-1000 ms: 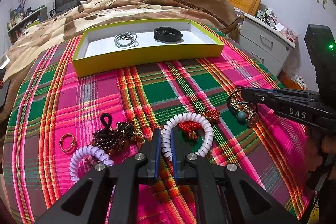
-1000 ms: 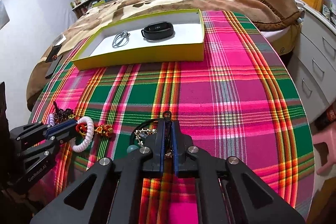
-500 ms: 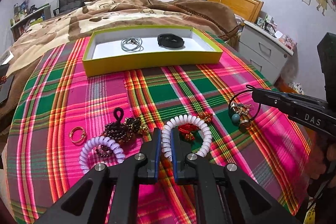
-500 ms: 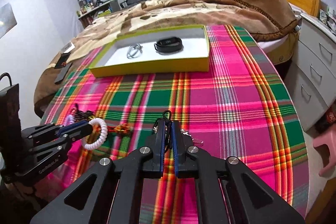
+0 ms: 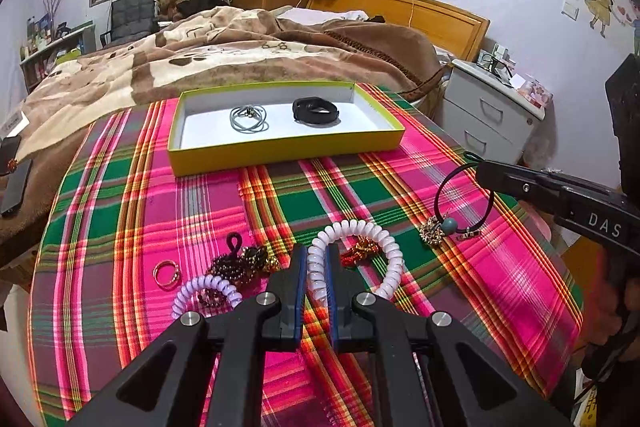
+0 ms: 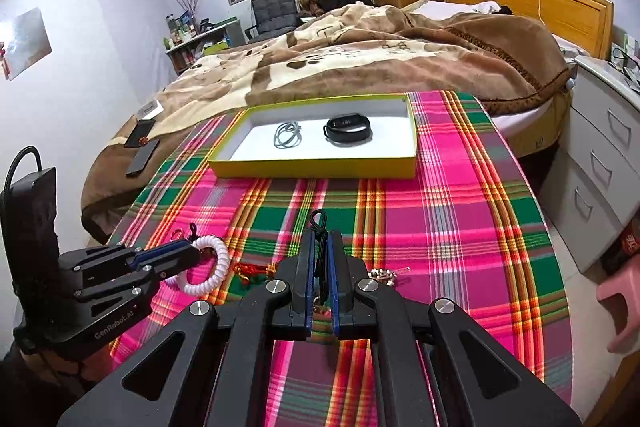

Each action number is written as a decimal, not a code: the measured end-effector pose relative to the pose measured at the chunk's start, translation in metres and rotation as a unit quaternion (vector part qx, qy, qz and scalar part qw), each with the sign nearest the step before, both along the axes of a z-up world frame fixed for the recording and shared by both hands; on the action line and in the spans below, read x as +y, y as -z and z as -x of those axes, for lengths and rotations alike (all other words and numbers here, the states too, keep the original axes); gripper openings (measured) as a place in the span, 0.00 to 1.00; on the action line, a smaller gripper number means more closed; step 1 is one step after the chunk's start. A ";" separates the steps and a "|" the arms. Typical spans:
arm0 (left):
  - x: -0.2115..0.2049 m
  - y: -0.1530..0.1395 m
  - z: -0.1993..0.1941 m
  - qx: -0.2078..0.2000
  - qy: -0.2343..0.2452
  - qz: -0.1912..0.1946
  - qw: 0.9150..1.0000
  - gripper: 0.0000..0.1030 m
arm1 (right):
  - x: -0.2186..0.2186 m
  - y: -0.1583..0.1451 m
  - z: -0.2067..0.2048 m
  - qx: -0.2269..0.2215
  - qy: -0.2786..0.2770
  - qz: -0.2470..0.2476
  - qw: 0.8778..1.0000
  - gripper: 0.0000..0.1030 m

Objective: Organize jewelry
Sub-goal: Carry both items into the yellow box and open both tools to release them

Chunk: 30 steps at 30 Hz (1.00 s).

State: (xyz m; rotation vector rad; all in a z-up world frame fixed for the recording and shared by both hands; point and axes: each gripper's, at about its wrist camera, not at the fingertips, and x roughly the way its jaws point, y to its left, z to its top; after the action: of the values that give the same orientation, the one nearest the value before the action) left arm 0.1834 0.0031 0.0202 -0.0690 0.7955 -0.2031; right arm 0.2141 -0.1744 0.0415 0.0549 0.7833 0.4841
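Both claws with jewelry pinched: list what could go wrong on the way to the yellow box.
1. The right claw pinches only the thin cord of the black charm bracelet; its charms dangle and could swing, or the cord could slip.
2. The left claw grips the white coil bracelet at one edge; it may stretch and snag the red knot ornament lying inside its loop.

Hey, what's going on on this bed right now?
A person is sorting jewelry with two handheld grippers. The left gripper is shut on a white coil bracelet; the right gripper pinches a black cord bracelet with charms. The yellow box holds a grey cord and a black band. More pieces lie on the plaid cloth.
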 end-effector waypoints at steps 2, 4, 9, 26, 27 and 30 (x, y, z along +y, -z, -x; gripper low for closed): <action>0.000 -0.003 -0.003 -0.003 0.001 -0.004 1.000 0.08 | 0.002 -0.002 -0.002 -0.002 -0.001 -0.001 1.000 0.06; 0.000 -0.006 -0.006 -0.006 0.002 -0.005 1.000 0.08 | 0.004 -0.004 -0.005 -0.003 -0.001 -0.002 1.000 0.06; 0.003 -0.015 -0.018 -0.017 -0.002 -0.014 1.000 0.08 | 0.009 -0.008 -0.016 -0.009 -0.001 -0.004 1.000 0.06; 0.037 -0.027 -0.097 -0.025 -0.043 -0.041 0.998 0.08 | 0.029 -0.012 -0.096 -0.012 0.006 0.012 1.000 0.06; 0.039 -0.027 -0.102 -0.025 -0.045 -0.041 0.998 0.08 | 0.029 -0.011 -0.103 -0.010 0.007 0.012 1.000 0.06; 0.047 -0.026 -0.122 -0.026 -0.055 -0.047 0.997 0.08 | 0.029 -0.009 -0.121 -0.008 0.014 0.015 1.000 0.06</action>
State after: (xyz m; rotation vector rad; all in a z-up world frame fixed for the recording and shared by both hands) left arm 0.3052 0.0501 0.0464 -0.0195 0.7469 -0.0626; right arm 0.3356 -0.1458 0.0505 0.0343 0.7737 0.4464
